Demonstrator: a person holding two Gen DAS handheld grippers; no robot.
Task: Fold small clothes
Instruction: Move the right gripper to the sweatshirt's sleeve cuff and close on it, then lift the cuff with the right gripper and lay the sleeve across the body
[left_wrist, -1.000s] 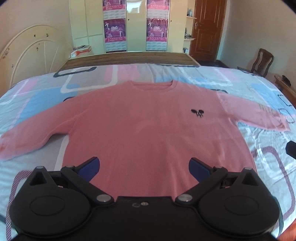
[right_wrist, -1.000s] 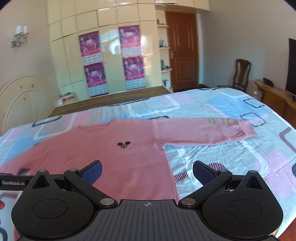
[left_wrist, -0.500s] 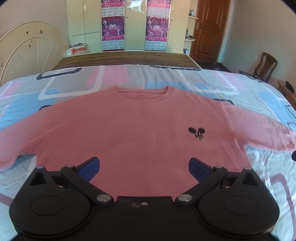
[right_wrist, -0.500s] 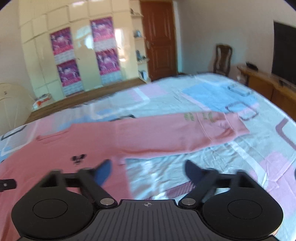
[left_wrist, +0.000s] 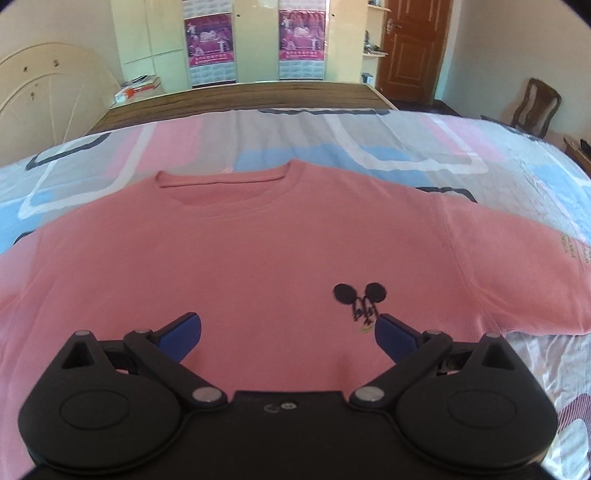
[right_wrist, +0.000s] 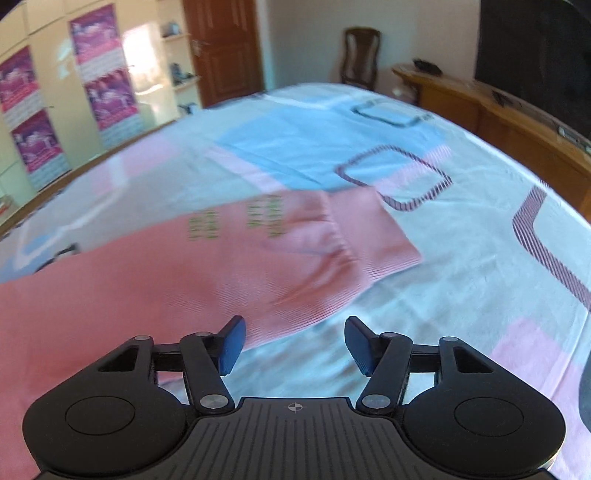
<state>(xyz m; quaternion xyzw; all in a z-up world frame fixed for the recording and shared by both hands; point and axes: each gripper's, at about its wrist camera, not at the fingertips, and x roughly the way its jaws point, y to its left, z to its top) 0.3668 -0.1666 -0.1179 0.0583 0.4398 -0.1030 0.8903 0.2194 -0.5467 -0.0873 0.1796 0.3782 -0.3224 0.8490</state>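
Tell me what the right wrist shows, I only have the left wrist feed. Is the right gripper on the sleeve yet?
Observer: No. The right gripper is closing, nothing between the pads; the sleeve lies just ahead.
Operator: Cuff flat?
Observer: The cuff lies flat on the bedsheet, with creases just behind it.
Operator: Any markings there?
Observer: Green lettering on the sleeve, too blurred to read.

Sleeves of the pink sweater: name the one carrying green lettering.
The sleeve below the right claw; green print sits near its ribbed cuff. The other shows none.
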